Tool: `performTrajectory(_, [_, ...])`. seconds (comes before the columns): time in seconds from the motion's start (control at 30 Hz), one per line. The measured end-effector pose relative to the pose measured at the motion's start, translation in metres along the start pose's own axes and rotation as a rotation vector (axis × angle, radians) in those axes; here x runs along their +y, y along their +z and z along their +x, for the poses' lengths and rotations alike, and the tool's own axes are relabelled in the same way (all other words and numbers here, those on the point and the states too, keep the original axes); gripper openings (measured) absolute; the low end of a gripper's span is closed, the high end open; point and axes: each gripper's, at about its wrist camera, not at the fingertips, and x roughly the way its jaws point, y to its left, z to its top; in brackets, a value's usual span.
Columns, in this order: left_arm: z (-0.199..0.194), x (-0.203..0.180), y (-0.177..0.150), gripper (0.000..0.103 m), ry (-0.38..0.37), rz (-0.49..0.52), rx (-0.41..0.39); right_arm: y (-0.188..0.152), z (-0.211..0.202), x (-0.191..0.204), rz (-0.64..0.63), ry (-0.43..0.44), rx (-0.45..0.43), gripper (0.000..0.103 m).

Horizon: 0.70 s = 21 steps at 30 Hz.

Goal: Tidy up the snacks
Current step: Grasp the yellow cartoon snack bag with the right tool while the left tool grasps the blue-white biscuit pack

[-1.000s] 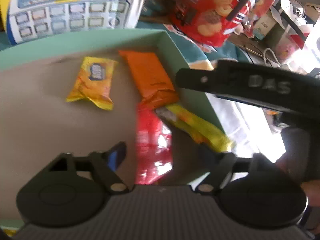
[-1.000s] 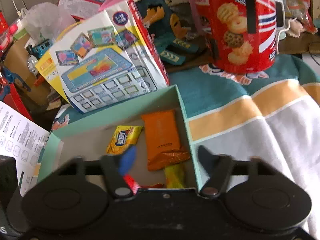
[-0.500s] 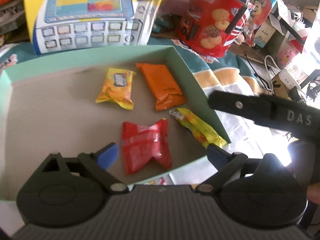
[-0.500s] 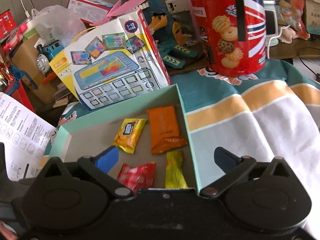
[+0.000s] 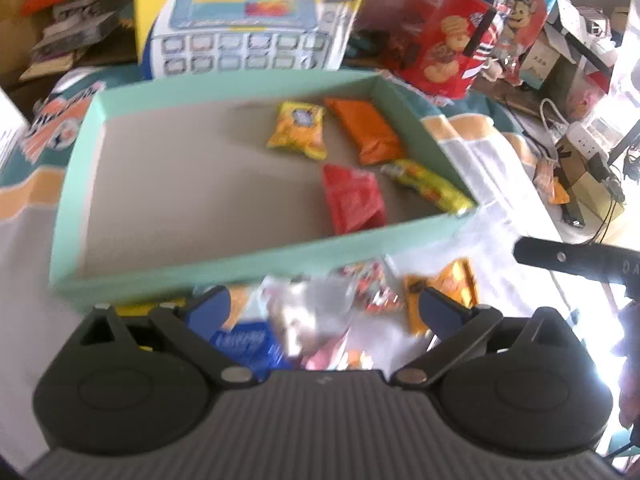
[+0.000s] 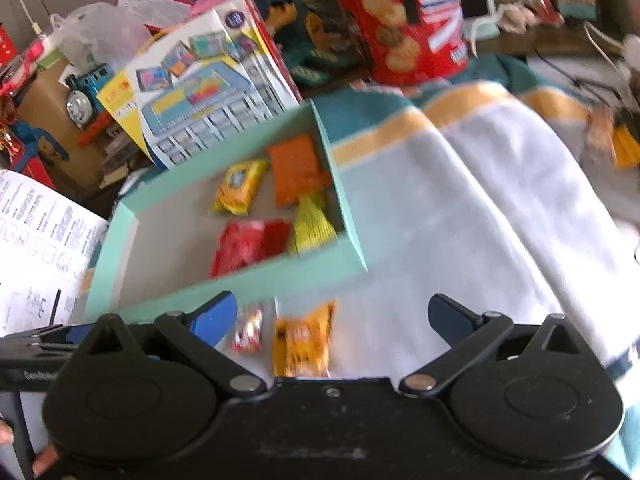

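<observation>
1. Four snacks lying inside the green box, bunched toward its right end: yellow packet, orange packet, red packet, long yellow-green packet close against the right wall.
2. More loose snacks outside the box, on the striped cloth just before the near wall: an orange-yellow packet, a small red-and-white packet, a blue packet and a clear-wrapped one, blurred.
3. Left hand-held gripper hovering over that loose pile, fingers spread wide, holding nothing.
4. Right hand-held gripper likewise spread apart and empty, above the orange-yellow packet.
5. Judged step: reaching for the next loose packet to move into the box.
6. Risks: slippery, crinkly wrappers likely to slide out of a shallow pinch; overlapping packets in the pile liable to come up two at once or get dragged off the cloth; both hand-held grippers close together over one small pile, so a collision seems possible; a low carry could catch the near wall and shove the light box.
7. Further out: toy box and red biscuit tin behind, clutter all around.
</observation>
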Motion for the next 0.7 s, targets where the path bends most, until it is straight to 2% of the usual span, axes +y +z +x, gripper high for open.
performTrajectory(0.13, [-0.004, 0.007, -0.013, 0.102, 0.019, -0.015, 0.016, -0.021, -0.005, -0.007, 0.029, -0.005, 0.032, 0.103])
performTrajectory(0.4, [-0.007, -0.003, -0.031, 0.102, 0.072, 0.056, 0.002, -0.041, -0.005, -0.015, 0.086, -0.008, 0.067, 0.103])
performTrajectory(0.7, [0.000, 0.029, -0.033, 0.095, 0.135, -0.040, 0.019, -0.041, 0.011, -0.009, 0.082, -0.003, 0.078, 0.103])
